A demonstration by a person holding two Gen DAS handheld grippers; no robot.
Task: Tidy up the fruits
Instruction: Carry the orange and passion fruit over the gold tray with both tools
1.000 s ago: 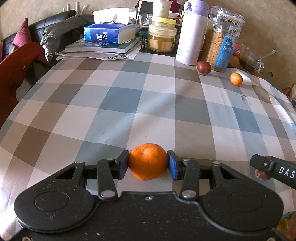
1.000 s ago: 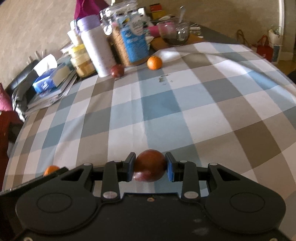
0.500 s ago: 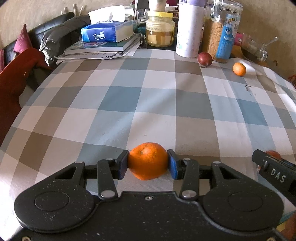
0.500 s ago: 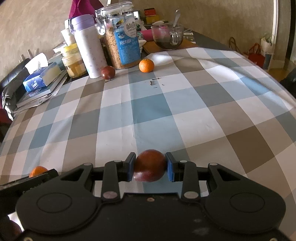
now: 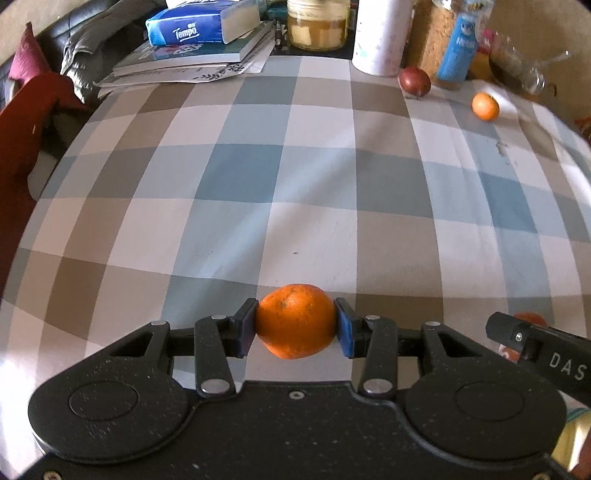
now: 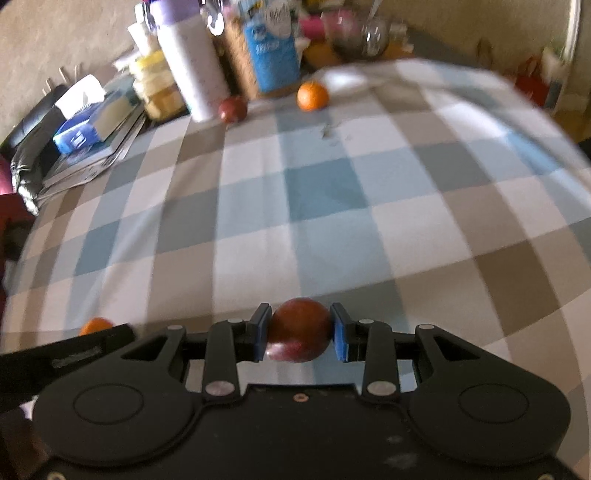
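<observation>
The left gripper (image 5: 295,325) has its blue pads pinching a round orange citrus fruit (image 5: 295,320) from both sides, and the right gripper (image 6: 299,330) likewise clamps a smooth dark red plum-like fruit (image 6: 299,329) between its pads; both are carried low over the near part of the blue, beige and white checked tablecloth (image 5: 317,177). Each fruit is round and held only at two small faces, so a quick tilt or a slackened squeeze could let it slip out and roll across the cloth, perhaps off the table edge; too hard a squeeze might bruise the softer red one. Far across the table a second small orange fruit (image 5: 485,106) and a second dark red fruit (image 5: 414,82) lie apart, near a white cylindrical flask (image 5: 380,37). Beside it stand a glass jar of pale yellow chunks (image 5: 317,27) and a clear canister of brown grains with a blue label (image 5: 439,40). No fruit bowl is visible.
</observation>
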